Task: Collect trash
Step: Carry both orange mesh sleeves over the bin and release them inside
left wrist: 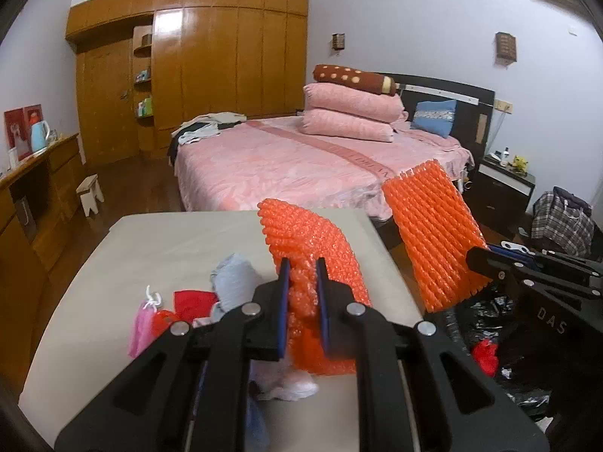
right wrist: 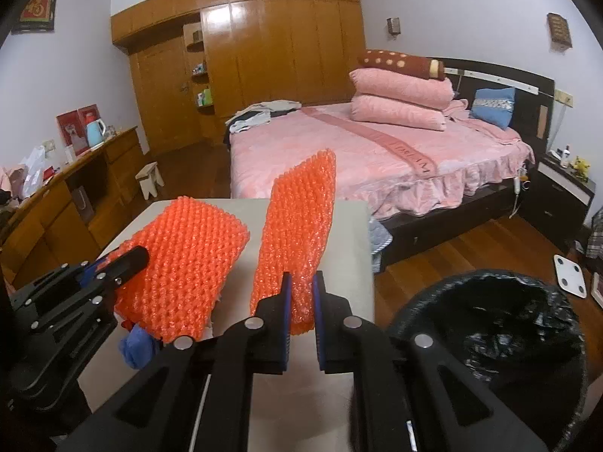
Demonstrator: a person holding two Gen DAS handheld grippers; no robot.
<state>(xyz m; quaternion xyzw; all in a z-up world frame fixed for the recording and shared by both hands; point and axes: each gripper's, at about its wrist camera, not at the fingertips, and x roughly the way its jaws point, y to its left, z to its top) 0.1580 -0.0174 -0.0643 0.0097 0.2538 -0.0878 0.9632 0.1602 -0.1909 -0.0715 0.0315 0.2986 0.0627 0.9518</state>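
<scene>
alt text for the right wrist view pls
The right gripper is shut on an orange foam net held up over a beige table, with a black-lined trash bin at lower right. At left, the left gripper holds a second orange foam net; a pink bed and wooden wardrobe fill the background.

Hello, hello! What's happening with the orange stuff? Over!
Left hand-held gripper shut on orange foam net. Right hand-held gripper shut on second orange net. Black-lined bin open, nothing blocking.

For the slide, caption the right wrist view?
Right gripper clamps orange foam netting above the table, beside the black-lined bin.
</scene>
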